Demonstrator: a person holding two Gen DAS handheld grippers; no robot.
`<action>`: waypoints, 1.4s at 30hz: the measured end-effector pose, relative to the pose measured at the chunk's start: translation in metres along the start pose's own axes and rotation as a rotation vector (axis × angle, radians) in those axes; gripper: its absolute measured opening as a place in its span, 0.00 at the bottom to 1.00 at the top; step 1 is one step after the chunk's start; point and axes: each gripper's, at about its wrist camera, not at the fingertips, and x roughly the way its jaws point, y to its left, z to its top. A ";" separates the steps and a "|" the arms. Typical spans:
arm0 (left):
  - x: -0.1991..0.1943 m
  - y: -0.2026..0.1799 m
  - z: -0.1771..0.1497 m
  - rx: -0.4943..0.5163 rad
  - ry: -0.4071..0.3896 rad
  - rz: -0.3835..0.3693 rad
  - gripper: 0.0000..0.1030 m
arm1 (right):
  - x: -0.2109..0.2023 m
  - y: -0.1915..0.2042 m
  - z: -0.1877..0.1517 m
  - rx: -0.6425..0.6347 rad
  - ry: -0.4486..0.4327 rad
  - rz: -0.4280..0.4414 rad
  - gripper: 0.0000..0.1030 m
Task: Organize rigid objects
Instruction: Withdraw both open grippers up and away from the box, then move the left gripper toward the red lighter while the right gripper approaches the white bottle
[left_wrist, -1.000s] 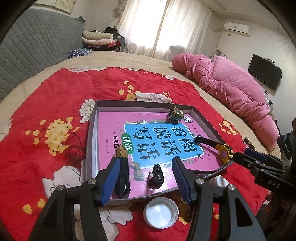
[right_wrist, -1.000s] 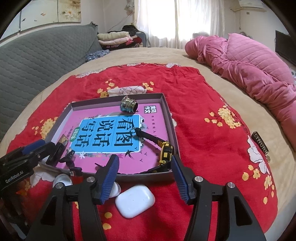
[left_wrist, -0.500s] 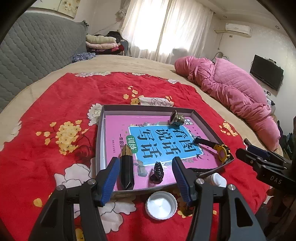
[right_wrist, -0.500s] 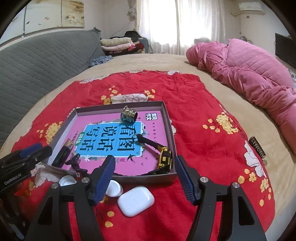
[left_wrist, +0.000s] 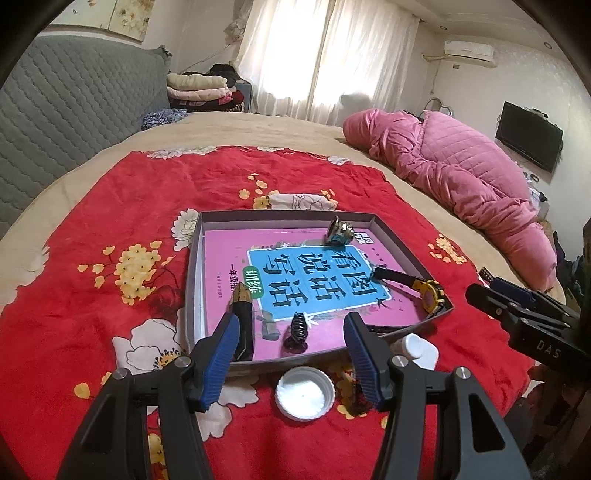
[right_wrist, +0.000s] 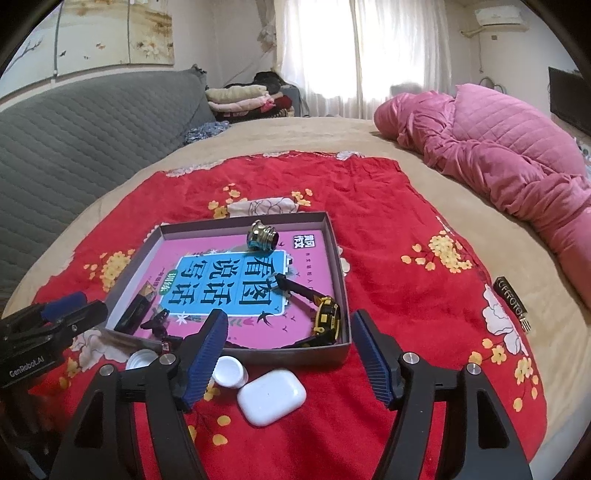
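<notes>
Earbud case (right_wrist: 271, 397) on red blanket (right_wrist: 388, 258) — between right tool (right_wrist: 288, 349) fingers, untouched, both tools released — left tool (left_wrist: 290, 356) over white cap (left_wrist: 304, 393)

Daylight through white curtains (left_wrist: 328, 55) falls on a beige bed (right_wrist: 332, 136) with grey quilted headboard (left_wrist: 74, 110)

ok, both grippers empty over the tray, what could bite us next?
1. The white earbud case lies beside a small white bottle; a grab by the right gripper may knock the bottle.
2. The yellow watch leans on the tray wall, so another drop there could snag it.
3. The white cap on the soft blanket may tilt when pinched.
</notes>
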 end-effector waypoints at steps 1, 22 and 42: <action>-0.001 -0.001 0.000 0.002 0.000 0.003 0.57 | -0.001 -0.001 0.000 0.001 -0.003 0.001 0.69; -0.017 -0.019 -0.010 0.032 0.026 0.017 0.57 | -0.019 -0.006 -0.012 0.005 -0.019 0.050 0.70; -0.019 -0.027 -0.021 0.043 0.082 -0.001 0.57 | -0.022 0.002 -0.031 -0.039 0.018 0.078 0.70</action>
